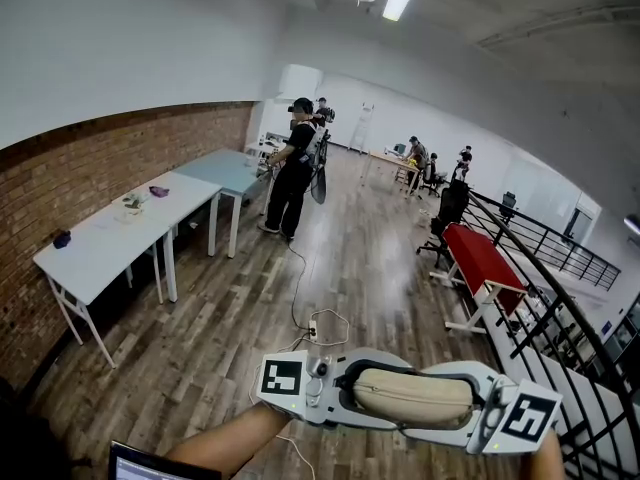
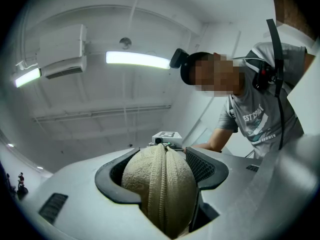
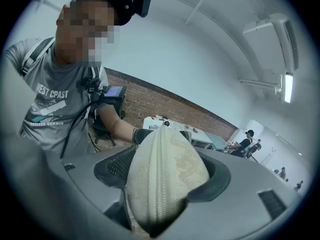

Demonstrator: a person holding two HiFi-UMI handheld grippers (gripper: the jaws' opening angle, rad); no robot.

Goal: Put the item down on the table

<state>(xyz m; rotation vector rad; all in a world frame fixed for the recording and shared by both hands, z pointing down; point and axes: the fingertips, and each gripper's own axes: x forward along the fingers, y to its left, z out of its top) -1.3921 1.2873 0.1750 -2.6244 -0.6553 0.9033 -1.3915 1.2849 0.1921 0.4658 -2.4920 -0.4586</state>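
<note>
Left tongs (image 2: pixel 162 174) and right tongs (image 3: pixel 165 174) each pinch opposite end of beige zippered pouch (image 1: pixel 412 396), midair over wood floor (image 1: pixel 230 328).

Left hand-held gripper (image 1: pixel 365 393) and right hand-held gripper (image 1: pixel 465 406) face each other, gripping 1 pouch (image 1: pixel 412 396).

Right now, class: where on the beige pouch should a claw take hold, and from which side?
Grip the pouch by its rounded ends, coming in along its length from each side, as the left claw and right claw do. It is long, soft and level in mid-air, so an end hold likely stops sagging; jaws sit either side of the zip.
</note>
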